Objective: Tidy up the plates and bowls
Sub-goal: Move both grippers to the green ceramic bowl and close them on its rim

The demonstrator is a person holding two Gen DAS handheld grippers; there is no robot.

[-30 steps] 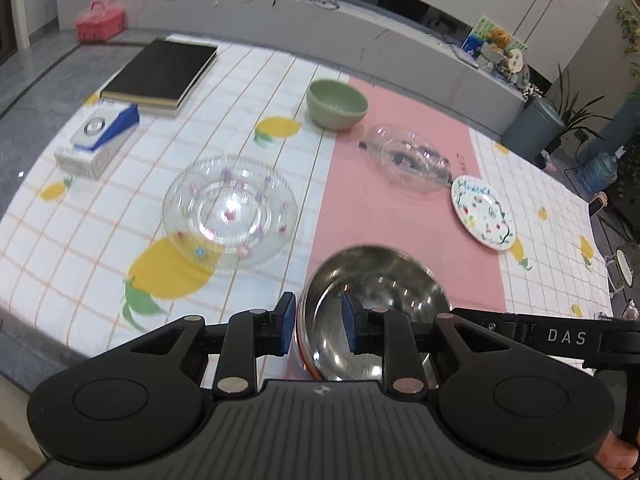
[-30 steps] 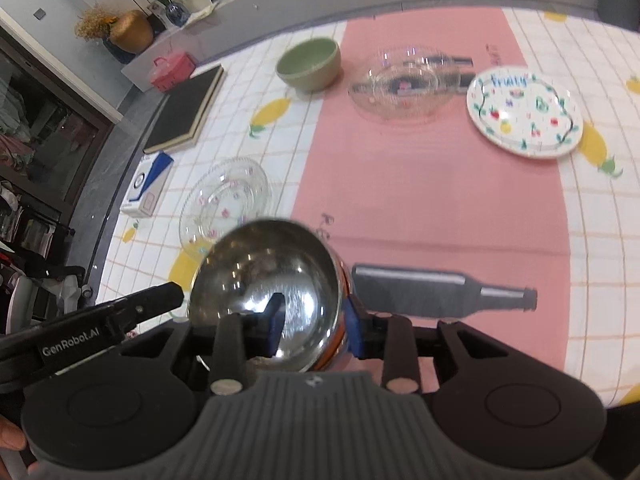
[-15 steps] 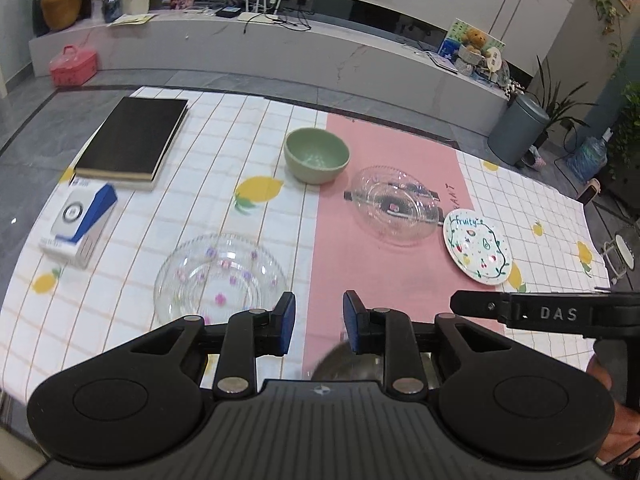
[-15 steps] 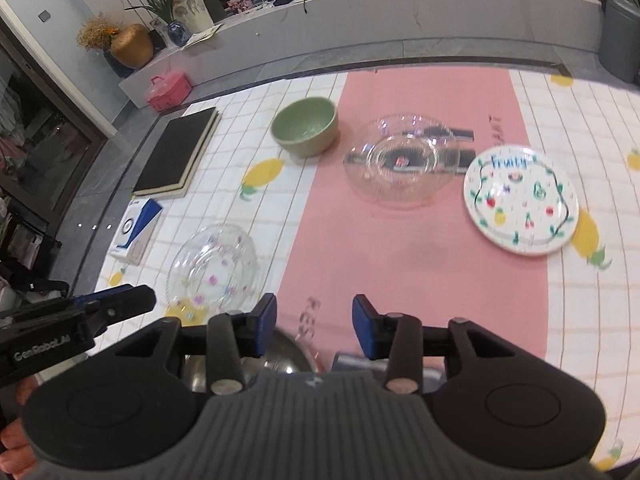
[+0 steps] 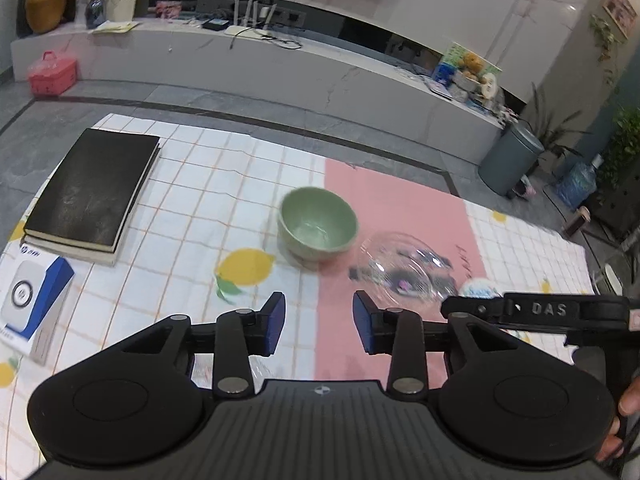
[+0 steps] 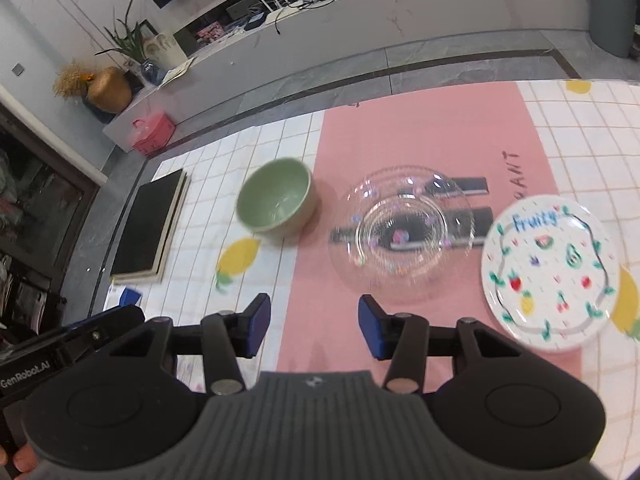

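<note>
A green bowl (image 5: 318,230) stands on the table beside a clear glass plate (image 5: 404,268) on the pink runner. Both show in the right wrist view: the green bowl (image 6: 275,198) and the clear plate (image 6: 402,232), with a white "Fruity" plate (image 6: 550,268) to their right. My left gripper (image 5: 319,328) is open and empty, held above the table short of the bowl. My right gripper (image 6: 314,328) is open and empty, short of the clear plate. The steel bowl is out of view.
A black book (image 5: 94,188) and a blue-and-white box (image 5: 30,300) lie at the left of the table. The other gripper's body (image 5: 536,312) reaches in from the right. A low grey bench runs beyond the table's far edge.
Both grippers let go of the steel bowl, opened wider and rose and moved forward. The steel bowl and the flowered glass plate dropped out of view below.
</note>
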